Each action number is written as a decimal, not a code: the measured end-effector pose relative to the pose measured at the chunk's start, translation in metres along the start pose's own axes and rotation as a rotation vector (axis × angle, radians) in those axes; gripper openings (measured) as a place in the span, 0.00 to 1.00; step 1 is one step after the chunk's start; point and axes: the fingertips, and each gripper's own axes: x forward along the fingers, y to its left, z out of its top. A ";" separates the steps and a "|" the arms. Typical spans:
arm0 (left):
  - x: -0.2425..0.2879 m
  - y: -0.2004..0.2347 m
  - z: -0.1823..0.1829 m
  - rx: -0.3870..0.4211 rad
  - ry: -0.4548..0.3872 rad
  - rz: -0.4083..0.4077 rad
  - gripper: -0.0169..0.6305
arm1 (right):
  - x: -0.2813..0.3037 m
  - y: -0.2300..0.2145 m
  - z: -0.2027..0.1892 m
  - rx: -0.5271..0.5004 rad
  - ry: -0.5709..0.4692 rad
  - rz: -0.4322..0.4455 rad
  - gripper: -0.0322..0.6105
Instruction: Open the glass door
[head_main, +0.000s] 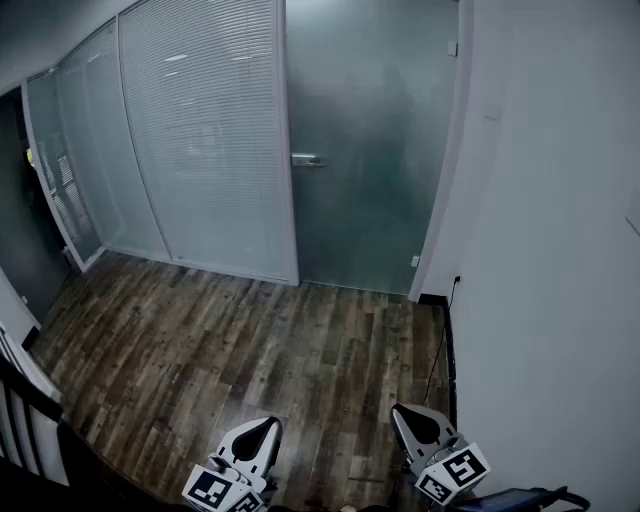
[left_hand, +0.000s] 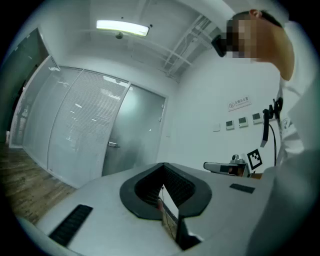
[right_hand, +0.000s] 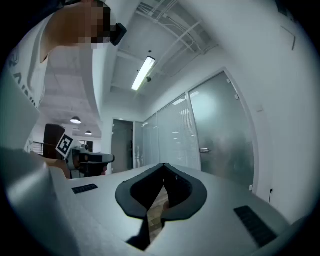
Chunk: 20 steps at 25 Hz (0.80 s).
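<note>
The frosted glass door (head_main: 370, 150) stands closed at the far end of the hallway, with a metal handle (head_main: 307, 160) on its left edge. It also shows in the left gripper view as the door (left_hand: 132, 135) with its handle (left_hand: 113, 144), and in the right gripper view as the door (right_hand: 225, 135) with its handle (right_hand: 204, 150). My left gripper (head_main: 262, 428) and right gripper (head_main: 410, 418) sit at the bottom of the head view, far from the door, pointing level toward it. Both are shut with nothing between the jaws, as the left gripper (left_hand: 163, 166) and right gripper (right_hand: 163, 167) show.
A glass partition with blinds (head_main: 200, 130) runs left of the door. A white wall (head_main: 550, 250) bounds the right side, with a cable (head_main: 440, 350) hanging along its base. Dark wood floor (head_main: 250, 340) lies between me and the door. A railing (head_main: 30, 400) is at the lower left.
</note>
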 end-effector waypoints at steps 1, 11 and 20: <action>0.007 -0.002 -0.002 -0.003 -0.001 0.003 0.03 | -0.001 -0.010 -0.001 0.003 0.000 -0.001 0.05; 0.073 -0.004 -0.005 -0.001 0.009 -0.036 0.03 | -0.006 -0.067 -0.009 0.017 -0.008 -0.038 0.05; 0.172 0.033 0.005 0.013 0.000 -0.132 0.03 | 0.024 -0.135 -0.009 0.002 -0.001 -0.146 0.05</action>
